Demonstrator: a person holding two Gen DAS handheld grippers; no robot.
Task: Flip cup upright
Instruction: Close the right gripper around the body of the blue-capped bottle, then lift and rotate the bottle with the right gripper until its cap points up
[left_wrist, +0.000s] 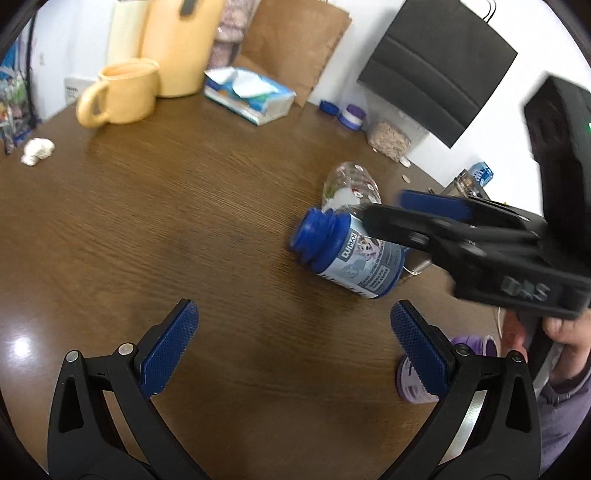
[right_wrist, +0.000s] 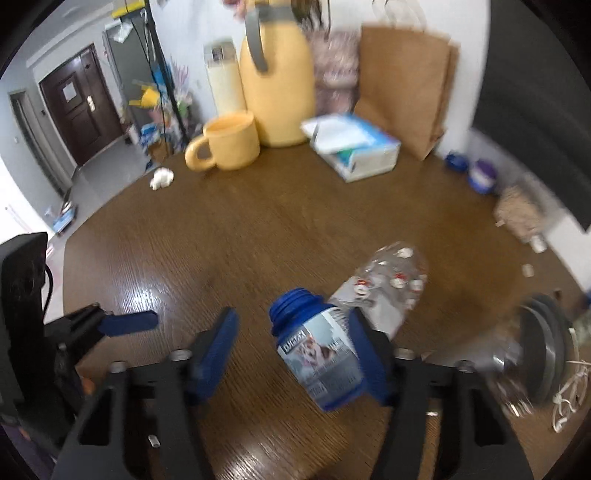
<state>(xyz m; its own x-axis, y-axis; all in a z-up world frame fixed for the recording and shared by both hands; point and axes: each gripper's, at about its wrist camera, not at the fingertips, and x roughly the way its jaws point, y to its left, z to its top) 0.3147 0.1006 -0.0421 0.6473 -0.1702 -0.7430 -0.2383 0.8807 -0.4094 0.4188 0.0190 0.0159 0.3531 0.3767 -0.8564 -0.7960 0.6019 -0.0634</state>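
Lying on its side just behind the blue bottle (right_wrist: 317, 354) on the tabletop (left_wrist: 184, 221), the clear cup (right_wrist: 384, 286) is not yet upright, with both the right claw (right_wrist: 295, 354) and left claw (left_wrist: 291, 347) spread open, gripping nothing.

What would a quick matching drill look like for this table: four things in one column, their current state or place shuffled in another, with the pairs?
Things:
1. blue bottle
2. clear glass cup
3. yellow mug
4. tissue pack

States:
A. upright, handle to the left in the right wrist view
B. on its side, cap off
C. flat, in front of the paper bag
D. on its side, just beyond the bottle

Pairs: 1-B, 2-D, 3-A, 4-C
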